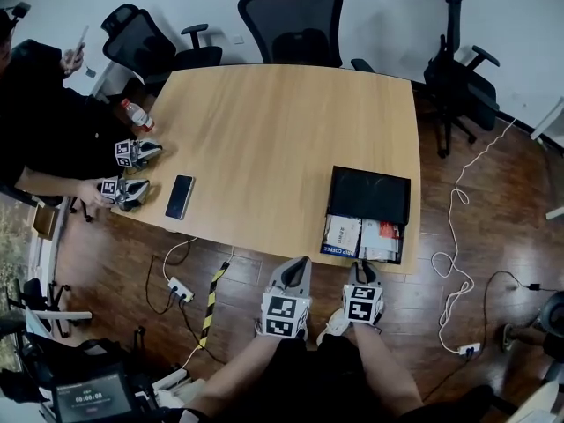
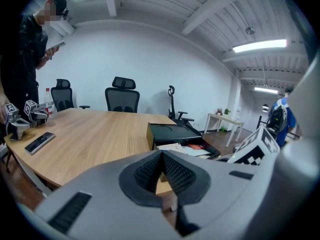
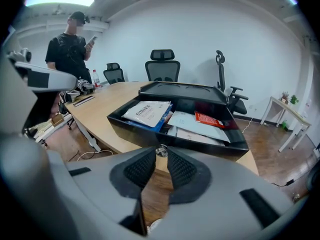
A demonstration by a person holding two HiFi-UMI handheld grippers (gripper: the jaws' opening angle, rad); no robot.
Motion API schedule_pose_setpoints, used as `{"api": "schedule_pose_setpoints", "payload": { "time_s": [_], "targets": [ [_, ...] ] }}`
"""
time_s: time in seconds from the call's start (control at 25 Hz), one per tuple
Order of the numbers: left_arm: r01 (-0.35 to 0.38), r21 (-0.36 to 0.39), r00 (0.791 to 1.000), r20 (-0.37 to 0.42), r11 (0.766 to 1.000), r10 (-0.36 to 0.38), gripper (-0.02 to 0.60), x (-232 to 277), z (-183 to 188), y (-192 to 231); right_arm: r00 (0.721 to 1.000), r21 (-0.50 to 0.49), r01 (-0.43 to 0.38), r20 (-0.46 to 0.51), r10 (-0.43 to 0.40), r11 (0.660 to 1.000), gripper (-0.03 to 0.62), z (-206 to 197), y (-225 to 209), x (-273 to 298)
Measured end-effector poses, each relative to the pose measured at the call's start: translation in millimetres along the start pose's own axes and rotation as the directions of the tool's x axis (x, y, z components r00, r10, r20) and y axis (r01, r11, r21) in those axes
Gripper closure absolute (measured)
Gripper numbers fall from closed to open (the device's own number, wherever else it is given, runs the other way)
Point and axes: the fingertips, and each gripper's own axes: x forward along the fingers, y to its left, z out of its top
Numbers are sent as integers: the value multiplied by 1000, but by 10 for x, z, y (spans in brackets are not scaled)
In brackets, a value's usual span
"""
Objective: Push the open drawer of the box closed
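Note:
A black box [image 1: 370, 192] stands at the table's front right corner, and its drawer [image 1: 363, 239] is pulled out toward me, full of papers. Both grippers hang just off the table's front edge. My left gripper [image 1: 298, 264] is shut and empty, left of the drawer; in the left gripper view [image 2: 161, 155] the box [image 2: 172, 133] lies ahead to the right. My right gripper [image 1: 364, 271] sits right in front of the drawer. Its tips [image 3: 161, 150] stand a narrow gap apart, holding nothing, close to the drawer's front wall [image 3: 135, 131] and small knob [image 3: 161, 152].
A phone [image 1: 180, 196] lies near the table's left edge. A person's hand rests there beside two more grippers [image 1: 130, 173], with a bottle [image 1: 137, 115] behind them. Office chairs [image 1: 295, 20] ring the far side. A power strip [image 1: 181, 289] and cables lie on the floor.

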Motion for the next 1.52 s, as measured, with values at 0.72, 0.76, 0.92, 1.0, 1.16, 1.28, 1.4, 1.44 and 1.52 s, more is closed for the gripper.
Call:
{"api": "schedule_pose_setpoints", "payload": {
  "time_s": [0.72,0.76,0.92,1.0,1.16,1.28,1.4,1.44,1.52],
  "targets": [
    [-63,-82,998,-19,995,62,583,80,-80,233,1000,-37,-1,18,2,999,516,348,-133,274],
    [-63,-82,998,-17,995,61,583,83,-70,233,1000,-34,-2,18,2,999,516,366,-143,287],
    [-49,-75,999,-3,996,49,583,81,-30,187,1000,-28,-6,15,6,1000,516,401,-186,334],
    [-46,-66,999,-1,997,46,583,91,-18,145,1000,-25,-2,19,2,1000,516,438,-217,356],
    [-61,-79,998,-23,995,59,583,112,-38,161,999,4,-7,35,7,1000,516,554,-251,416],
    [-91,-98,995,-39,991,87,583,116,-55,277,999,-3,-16,34,16,1000,516,615,-298,490],
    [-108,-96,994,-40,989,105,583,115,-56,351,999,-1,-18,32,18,1000,516,663,-331,550],
    [-113,-97,993,-39,989,110,583,112,-47,371,999,12,-18,32,17,1000,516,679,-335,564],
    [-123,-101,992,-36,987,120,583,98,-25,423,999,47,-19,33,17,999,516,707,-341,580]
  ]
}}
